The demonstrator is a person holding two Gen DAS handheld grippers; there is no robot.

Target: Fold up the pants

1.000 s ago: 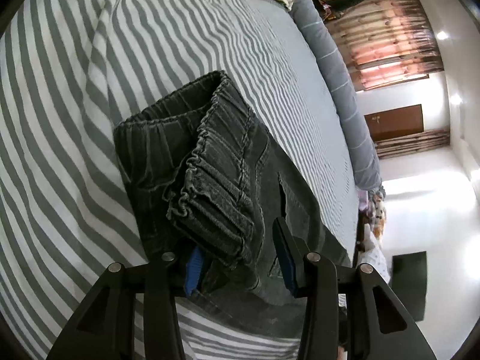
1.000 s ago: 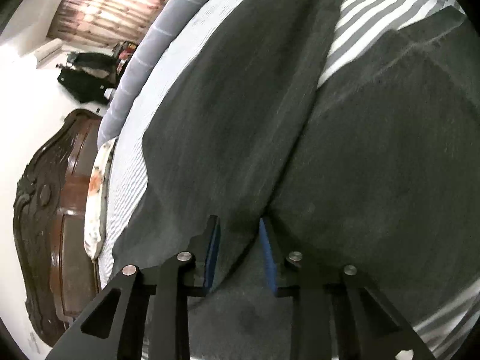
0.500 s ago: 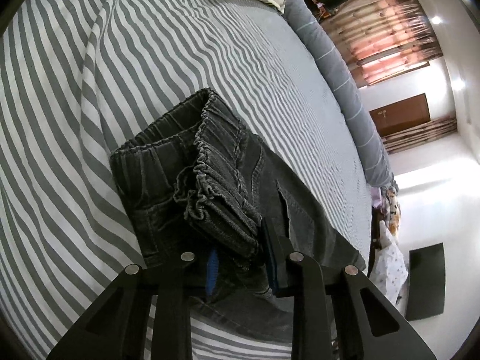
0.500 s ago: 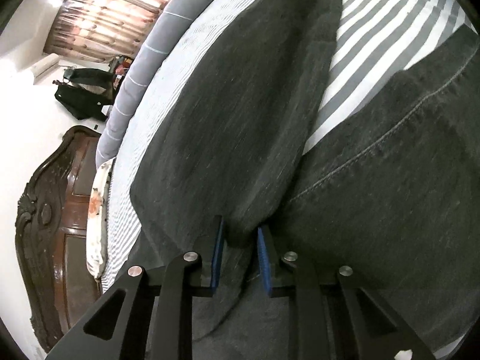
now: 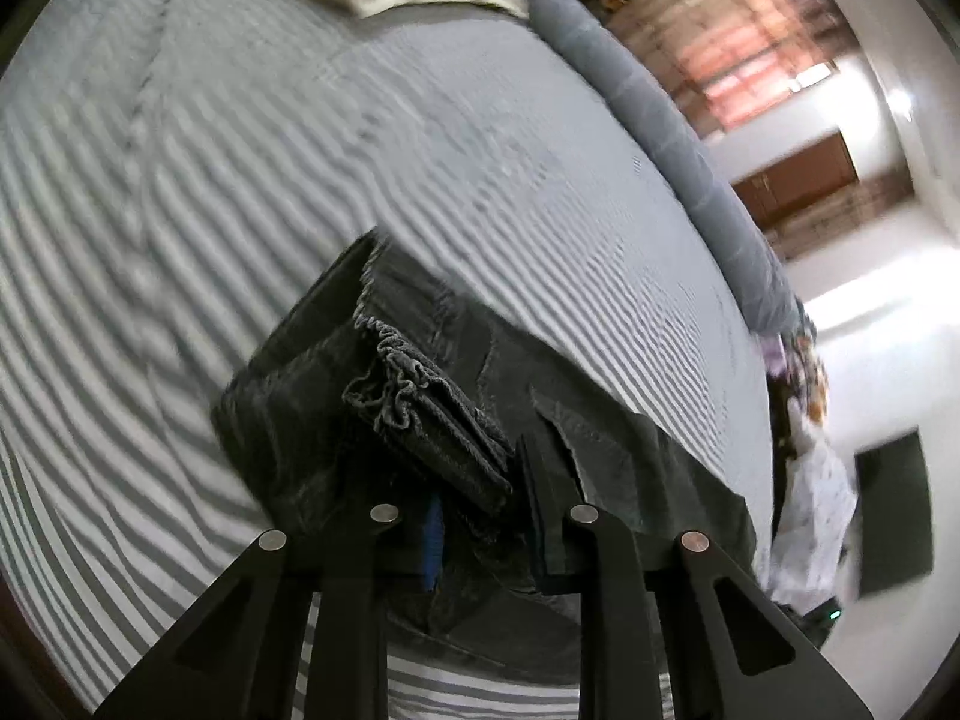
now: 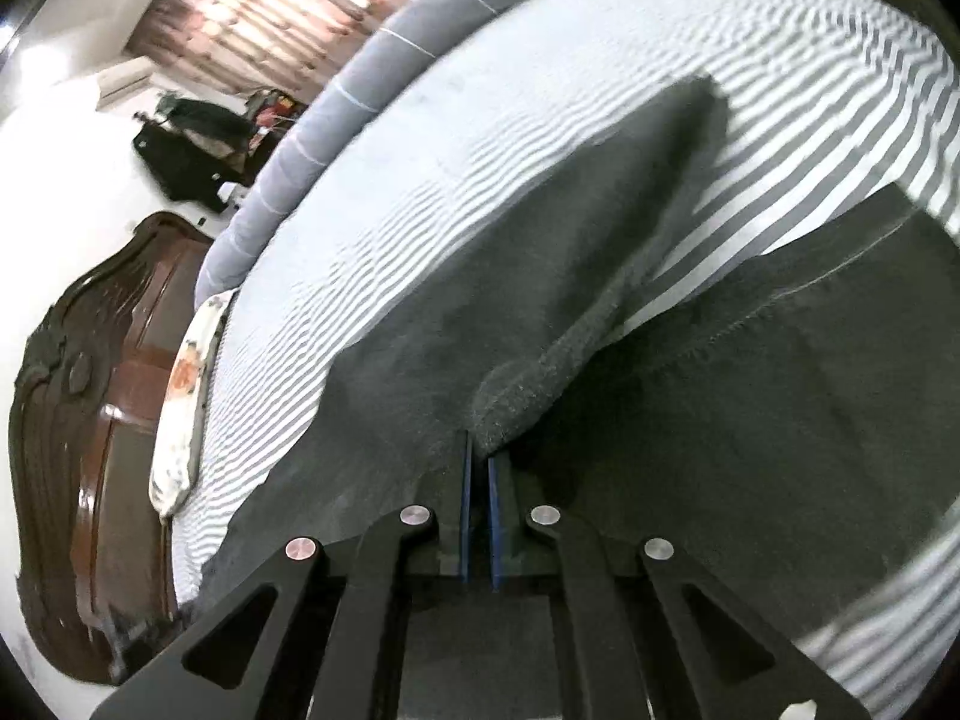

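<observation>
The dark denim pants [image 5: 420, 420] lie spread on the striped bedspread [image 5: 180, 210], waistband end towards the left gripper [image 5: 480, 516], legs towards the right one. The left gripper is clamped on the bunched elastic waistband [image 5: 420, 414]; the right gripper [image 6: 478, 516] has its blue pads [image 6: 463, 516] nearly together, pinching a raised ridge of one pant leg [image 6: 510, 324].

Denim like this looks heavy and limp — it should sag between the two holds, not slide. The gathered waistband and a leg seam seem the surest places to grip, being thick.

Hard to make out: the left view is motion-blurred, the far hems run out of sight, and how many layers each gripper holds is hidden behind the fingers.
</observation>
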